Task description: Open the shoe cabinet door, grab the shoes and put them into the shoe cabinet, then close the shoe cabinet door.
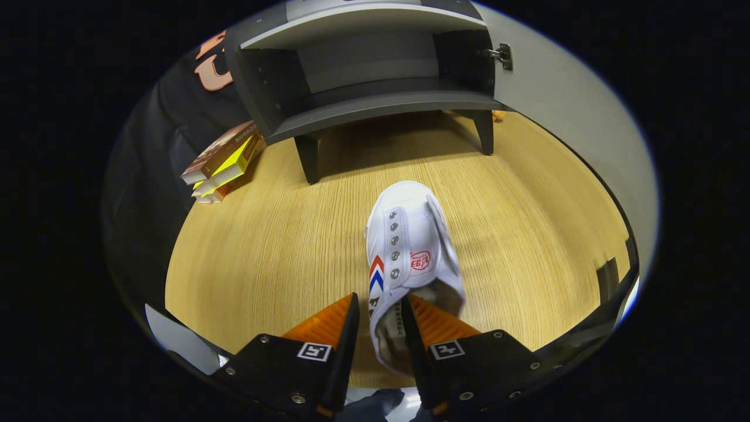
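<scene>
White shoe pinched at its side wall by the claw, toe aimed at the open cabinet beyond, books stacked beside it on the counter

The heel end of the white shoe is hidden between the fingers of the gripper, so it cannot be told whether both fingers press on its side wall or one merely stands inside the opening. The top of the cabinet is cut off above its upper shelf, and its open door runs out of view on the right. The books beside the cabinet are too small for their covers to be made out.
</scene>
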`<state>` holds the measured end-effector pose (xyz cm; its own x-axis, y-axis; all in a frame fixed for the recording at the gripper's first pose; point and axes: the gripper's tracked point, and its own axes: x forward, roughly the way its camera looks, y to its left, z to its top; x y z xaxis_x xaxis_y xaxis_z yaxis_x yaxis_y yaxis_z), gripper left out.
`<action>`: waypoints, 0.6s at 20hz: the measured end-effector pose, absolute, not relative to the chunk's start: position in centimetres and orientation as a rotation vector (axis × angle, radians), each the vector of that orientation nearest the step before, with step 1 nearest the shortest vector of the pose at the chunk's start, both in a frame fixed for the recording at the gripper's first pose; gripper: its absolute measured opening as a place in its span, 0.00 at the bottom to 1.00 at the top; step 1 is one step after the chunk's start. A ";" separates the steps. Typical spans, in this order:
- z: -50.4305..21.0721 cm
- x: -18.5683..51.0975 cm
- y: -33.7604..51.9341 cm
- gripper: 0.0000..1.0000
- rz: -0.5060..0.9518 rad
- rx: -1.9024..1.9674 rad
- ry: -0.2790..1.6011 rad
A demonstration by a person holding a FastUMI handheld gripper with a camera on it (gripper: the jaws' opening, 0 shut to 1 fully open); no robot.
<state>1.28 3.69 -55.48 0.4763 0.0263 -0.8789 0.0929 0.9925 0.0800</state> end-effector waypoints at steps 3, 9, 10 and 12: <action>-55.7 1.7 3.6 0.43 -0.046 0.135 1.071; -56.0 2.1 3.9 0.09 -0.020 0.142 1.068; -56.0 2.1 3.9 0.02 -0.021 0.145 1.065; -55.9 2.0 3.9 0.00 -0.019 0.147 1.066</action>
<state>2.05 3.87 -55.91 0.4848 0.0551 -0.8729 0.0867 0.9901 0.1107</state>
